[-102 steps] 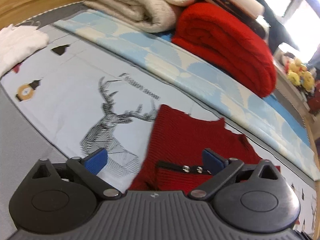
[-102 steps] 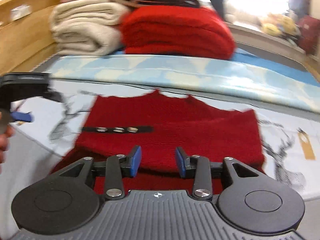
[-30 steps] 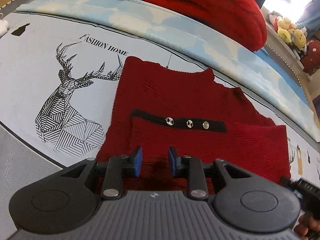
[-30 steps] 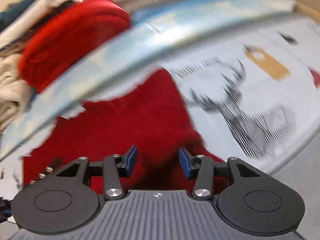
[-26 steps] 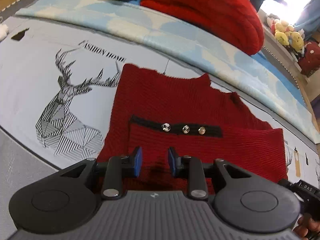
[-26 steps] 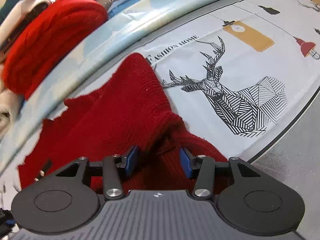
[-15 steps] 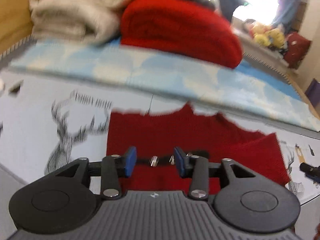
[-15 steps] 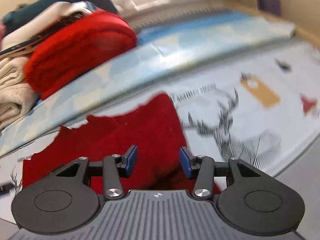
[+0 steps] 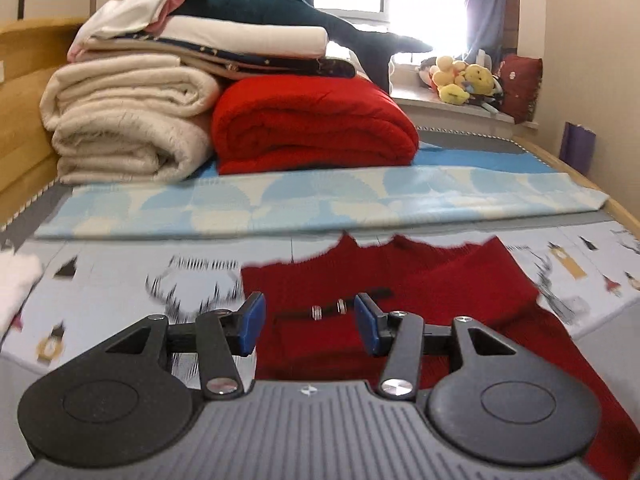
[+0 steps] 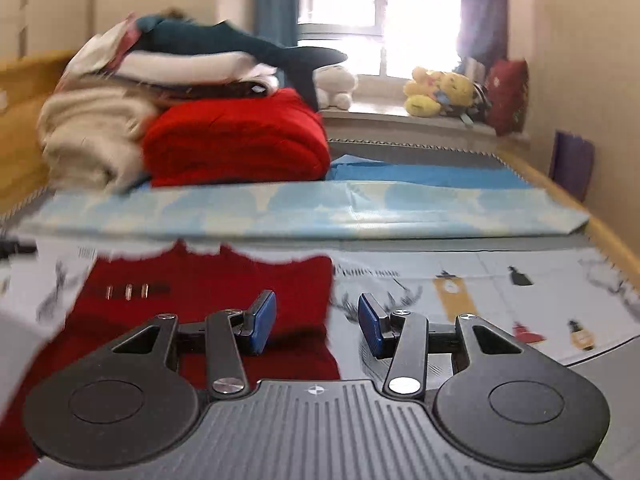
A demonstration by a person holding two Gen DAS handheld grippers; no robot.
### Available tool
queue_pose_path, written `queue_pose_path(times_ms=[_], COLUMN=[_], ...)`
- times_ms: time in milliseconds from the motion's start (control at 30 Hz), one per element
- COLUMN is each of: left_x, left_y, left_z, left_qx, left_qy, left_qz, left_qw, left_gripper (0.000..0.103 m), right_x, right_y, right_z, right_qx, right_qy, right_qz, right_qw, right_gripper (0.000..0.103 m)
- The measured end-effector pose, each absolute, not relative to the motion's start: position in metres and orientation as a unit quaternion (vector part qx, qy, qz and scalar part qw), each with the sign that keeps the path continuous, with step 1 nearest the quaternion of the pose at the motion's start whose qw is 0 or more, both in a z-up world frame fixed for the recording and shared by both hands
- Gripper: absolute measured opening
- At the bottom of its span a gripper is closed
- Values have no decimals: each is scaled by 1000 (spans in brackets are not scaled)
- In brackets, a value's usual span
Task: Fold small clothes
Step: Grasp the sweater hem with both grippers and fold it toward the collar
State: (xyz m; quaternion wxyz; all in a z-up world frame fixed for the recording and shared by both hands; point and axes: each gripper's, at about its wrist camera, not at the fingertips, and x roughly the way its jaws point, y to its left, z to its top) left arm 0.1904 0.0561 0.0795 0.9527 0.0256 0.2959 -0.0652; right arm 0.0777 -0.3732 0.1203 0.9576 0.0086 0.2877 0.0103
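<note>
Bed [image 9: 120, 292] with deer-print sheet, pale blue mat [image 9: 320, 200] across its middle; at the head, cream blankets [image 9: 128, 128], red quilt [image 9: 312, 128], linen and a shark plush [image 9: 280, 4] stacked; soft toys [image 9: 460, 76] on the sill. Red sweater [image 9: 440, 292] lies flat on the sheet, part folded, button strip [image 9: 332, 308] up. Left hand-held gripper [image 9: 310, 322]: wide, empty, above the sweater. Right hand-held gripper [image 10: 318, 320]: wide, empty, over the sweater's right edge

Blurred lettering printed on the pale bed sheet [image 10: 460, 268], just right of the red knitted garment [image 10: 208, 292], too smeared to read. Similar streaked print on the sheet left of the garment, equally illegible.
</note>
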Motion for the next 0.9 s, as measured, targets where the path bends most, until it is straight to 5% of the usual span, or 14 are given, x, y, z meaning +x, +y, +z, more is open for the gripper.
queue_pose_path(times_ms=[300, 667, 900], left_x=[45, 27, 22], left_y=[106, 164, 169], left_z=[61, 4, -23], left_qx=[36, -121, -120], left_qy=[332, 459, 527], left_qz=[-65, -30, -25], left_qw=[940, 880, 841], left_gripper=[42, 41, 42], right_x=[-16, -32, -30], right_y=[-396, -396, -388], right_z=[90, 46, 21], right_qx=[86, 118, 89], right_qy=[338, 429, 495], right_qz=[-16, -14, -21], right_qw=[937, 895, 864], right_gripper=[48, 48, 48])
